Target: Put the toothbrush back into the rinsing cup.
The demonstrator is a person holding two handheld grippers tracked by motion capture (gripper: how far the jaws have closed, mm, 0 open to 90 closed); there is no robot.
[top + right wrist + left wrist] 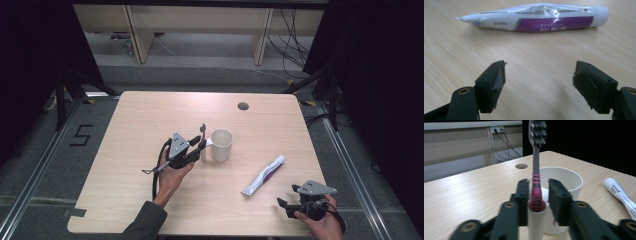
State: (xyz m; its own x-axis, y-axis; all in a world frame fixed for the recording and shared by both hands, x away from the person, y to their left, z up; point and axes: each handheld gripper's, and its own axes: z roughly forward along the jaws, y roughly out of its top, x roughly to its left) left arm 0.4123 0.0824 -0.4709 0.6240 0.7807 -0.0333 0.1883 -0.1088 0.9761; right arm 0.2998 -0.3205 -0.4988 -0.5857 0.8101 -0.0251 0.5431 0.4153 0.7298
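left gripper view has the toothbrush point(535, 182) standing upright in a narrow white holder point(536, 220) between the left gripper's point(537, 195) fingers, which sit parted either side of it, not clearly pinching; the cup point(567, 180) is just behind. brush looks placed, toothpaste point(536, 17) not yet picked up, lying just ahead of the right gripper's point(539, 85) wide-open, empty fingers, with bare table point(536, 57) around and the edge near

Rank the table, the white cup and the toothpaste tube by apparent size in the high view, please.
1. table, by far the largest.
2. toothpaste tube, longer than the cup, but thinner.
3. white cup, shorter but wider, so ranks 2 and 3 are close.
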